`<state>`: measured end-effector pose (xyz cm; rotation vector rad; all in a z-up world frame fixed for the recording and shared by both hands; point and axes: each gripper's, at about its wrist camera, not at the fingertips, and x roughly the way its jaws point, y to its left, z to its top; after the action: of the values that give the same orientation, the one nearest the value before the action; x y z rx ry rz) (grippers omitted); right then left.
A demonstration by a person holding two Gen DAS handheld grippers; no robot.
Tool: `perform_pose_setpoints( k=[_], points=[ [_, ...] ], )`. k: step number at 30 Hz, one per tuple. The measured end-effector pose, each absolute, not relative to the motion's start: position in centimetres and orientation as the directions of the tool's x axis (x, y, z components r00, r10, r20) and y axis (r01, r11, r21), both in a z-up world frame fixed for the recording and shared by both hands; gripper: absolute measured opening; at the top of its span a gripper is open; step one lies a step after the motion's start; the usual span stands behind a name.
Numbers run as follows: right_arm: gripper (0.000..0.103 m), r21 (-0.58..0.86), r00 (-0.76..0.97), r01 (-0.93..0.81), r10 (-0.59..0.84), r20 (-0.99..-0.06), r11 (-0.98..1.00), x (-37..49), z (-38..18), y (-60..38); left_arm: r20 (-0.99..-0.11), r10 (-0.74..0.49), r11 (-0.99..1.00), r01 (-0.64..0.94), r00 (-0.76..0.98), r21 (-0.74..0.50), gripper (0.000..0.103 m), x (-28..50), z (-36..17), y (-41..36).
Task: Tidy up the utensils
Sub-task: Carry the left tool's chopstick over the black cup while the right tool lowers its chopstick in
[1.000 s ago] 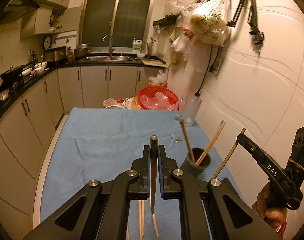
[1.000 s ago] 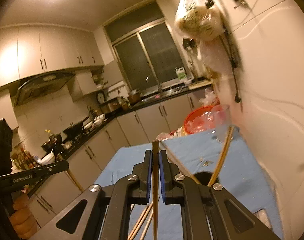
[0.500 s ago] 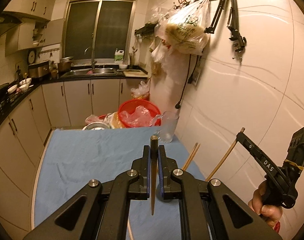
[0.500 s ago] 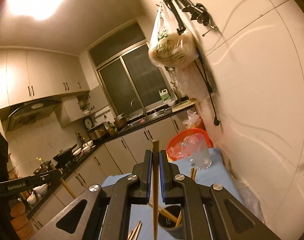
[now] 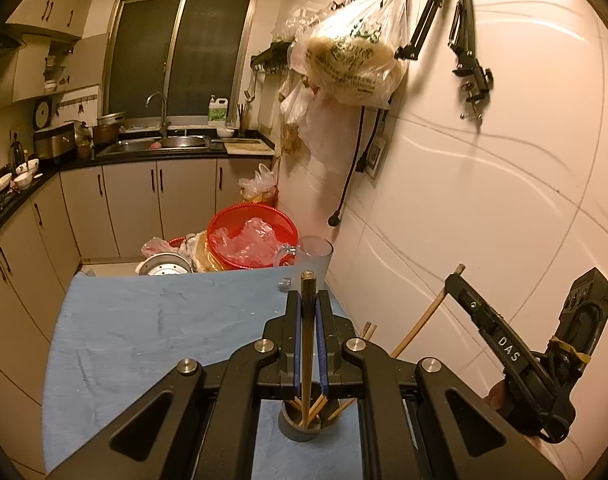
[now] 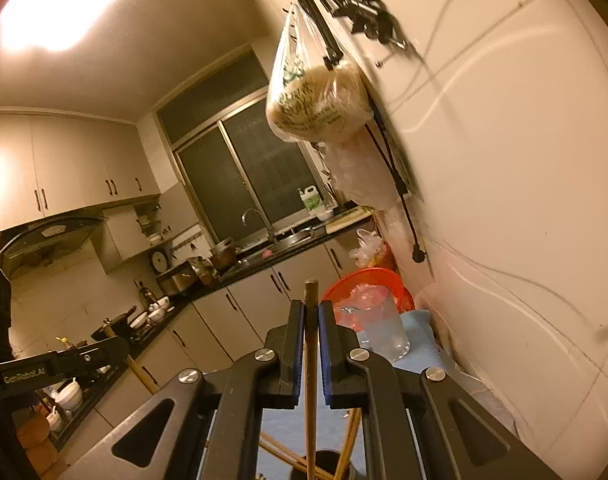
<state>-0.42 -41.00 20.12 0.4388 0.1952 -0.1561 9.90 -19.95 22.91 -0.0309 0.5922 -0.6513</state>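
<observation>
My left gripper (image 5: 308,300) is shut on a wooden chopstick (image 5: 307,344) that stands upright, its lower end over the dark grey holder cup (image 5: 308,424), which holds several chopsticks. My right gripper (image 6: 311,308) is shut on another wooden chopstick (image 6: 311,376), also upright, its lower end near the dark holder cup (image 6: 324,466) seen at the bottom edge. From the left wrist the right gripper (image 5: 454,280) shows at the right with its chopstick (image 5: 422,320) slanting down toward the cup. In the right wrist view the left gripper (image 6: 116,348) shows at the left.
The holder stands on a blue cloth (image 5: 152,332) over the table, close to the tiled wall (image 5: 484,200). A clear glass mug (image 5: 314,256) and a red basket (image 5: 252,236) stand at the far end. A plastic bag (image 5: 352,68) hangs from wall hooks.
Both grippers have moved up and toward the holder cup with their chopsticks. The cup has shifted from the right of the left wrist view to right beneath the left gripper.
</observation>
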Motion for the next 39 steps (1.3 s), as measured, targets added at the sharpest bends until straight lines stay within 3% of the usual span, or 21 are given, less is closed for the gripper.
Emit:
perform_pose_setpoints(
  k=[24, 29, 35, 39],
  points=[
    [0.009, 0.426, 0.905, 0.249, -0.053, -0.422, 0.870, 3.7, 11.1, -42.1, -0.626, -0.522, 0.834, 0.501, 0.579, -0.233, 0.009, 13.1, 13.9, -20.7],
    [0.009, 0.437, 0.901, 0.251, -0.044, -0.431, 0.863, 3.5, 10.8, -42.4, -0.635, -0.522, 0.835, 0.495, 0.570, -0.242, 0.009, 13.2, 13.3, -20.2],
    [0.020, 0.446, 0.906, 0.246, -0.041, -0.421, 0.860, 2.6, 11.7, -42.2, -0.620, -0.527, 0.833, 0.496, 0.581, -0.244, 0.010, 12.4, 14.2, -19.3],
    [0.021, 0.452, 0.918, 0.241, -0.052, -0.392, 0.859, 1.0, 12.7, -41.8, -0.598, -0.537, 0.830, 0.498, 0.595, -0.250, 0.011, 11.3, 15.2, -18.0]
  ],
)
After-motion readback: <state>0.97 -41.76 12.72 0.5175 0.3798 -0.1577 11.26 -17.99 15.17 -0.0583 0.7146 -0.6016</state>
